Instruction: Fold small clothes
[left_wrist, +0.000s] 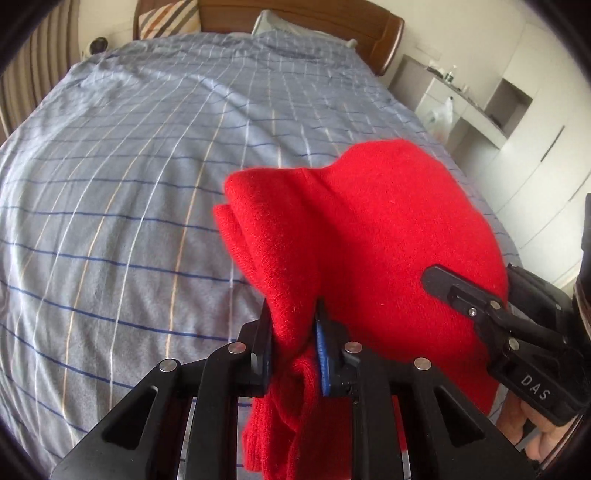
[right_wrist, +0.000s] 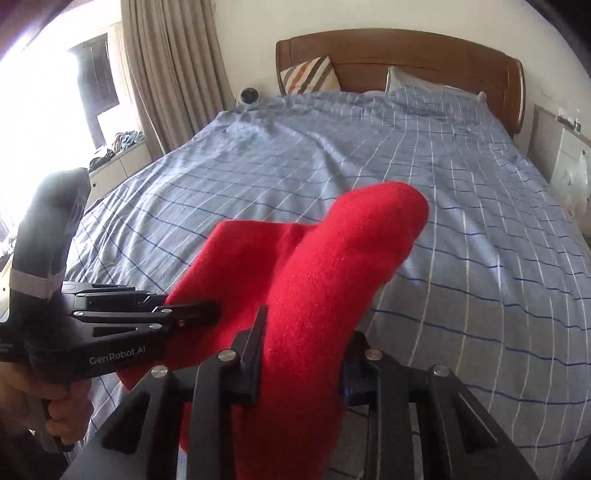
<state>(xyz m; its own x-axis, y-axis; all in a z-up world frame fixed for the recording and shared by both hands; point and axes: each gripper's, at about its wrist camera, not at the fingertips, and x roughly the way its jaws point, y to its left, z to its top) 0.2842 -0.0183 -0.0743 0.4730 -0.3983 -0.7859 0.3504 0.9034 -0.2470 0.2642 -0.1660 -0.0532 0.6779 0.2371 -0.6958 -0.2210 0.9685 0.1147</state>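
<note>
A: What's nearest?

B: The left gripper (left_wrist: 293, 343), jaws clamped on a bunched edge of the red knit garment (left_wrist: 369, 236). Just beside it, the right gripper (right_wrist: 301, 354) is clamped on another fold.

A: So which step?

B: The garment looks lifted off the bed (left_wrist: 129, 184), held between both, not yet folded. Next it likely needs spreading flat on the sheet.

A: Its lie?

B: Its long axis runs away from the grippers, its rounded end pointing towards the headboard (right_wrist: 399, 55).

Black left gripper (left_wrist: 293, 347), blue pad, silver rivets, right gripper (right_wrist: 303, 354), white "GenRobot.AI" lettering
</note>
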